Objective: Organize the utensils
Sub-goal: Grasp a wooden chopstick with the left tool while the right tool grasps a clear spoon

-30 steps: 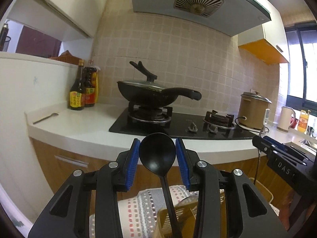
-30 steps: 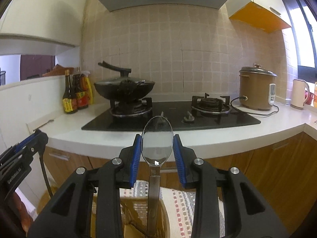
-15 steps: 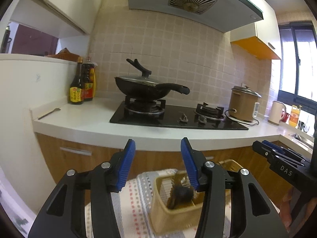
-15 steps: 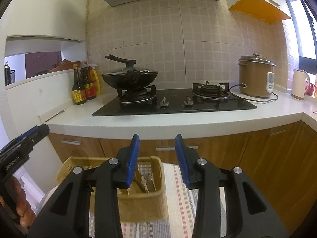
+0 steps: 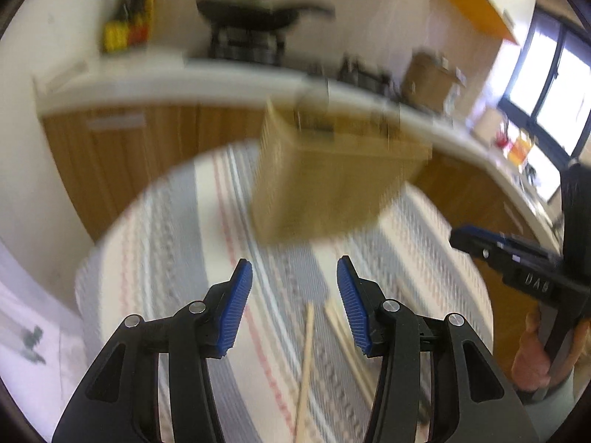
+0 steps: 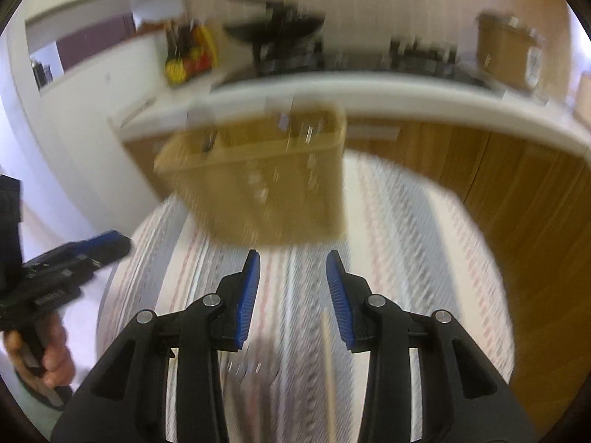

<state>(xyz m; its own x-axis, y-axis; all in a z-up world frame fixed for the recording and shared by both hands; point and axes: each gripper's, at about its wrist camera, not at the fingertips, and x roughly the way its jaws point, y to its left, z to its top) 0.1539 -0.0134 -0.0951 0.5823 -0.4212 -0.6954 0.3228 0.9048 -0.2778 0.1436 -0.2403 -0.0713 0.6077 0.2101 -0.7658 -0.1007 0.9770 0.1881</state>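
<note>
Both views are motion-blurred. A tan utensil basket (image 5: pixel 332 181) stands on a round table with a striped cloth (image 5: pixel 177 258); it also shows in the right wrist view (image 6: pixel 266 184), with utensil handles poking up inside. My left gripper (image 5: pixel 294 302) is open and empty, low over the cloth in front of the basket. Wooden chopsticks (image 5: pixel 306 361) lie on the cloth between its fingers. My right gripper (image 6: pixel 293 295) is open and empty, with one chopstick (image 6: pixel 328 369) below it and blurred metal utensils (image 6: pixel 243 373) to its left.
A white kitchen counter (image 6: pixel 369 92) with wooden cabinets runs behind the table. On it are a black wok (image 5: pixel 258 14), sauce bottles (image 5: pixel 129 26) and a rice cooker (image 6: pixel 509 51). Each gripper shows at the edge of the other's view.
Both grippers let go of their spoons into the basket, opened, and have swung down toward the striped cloth. The chopsticks have come into view.
</note>
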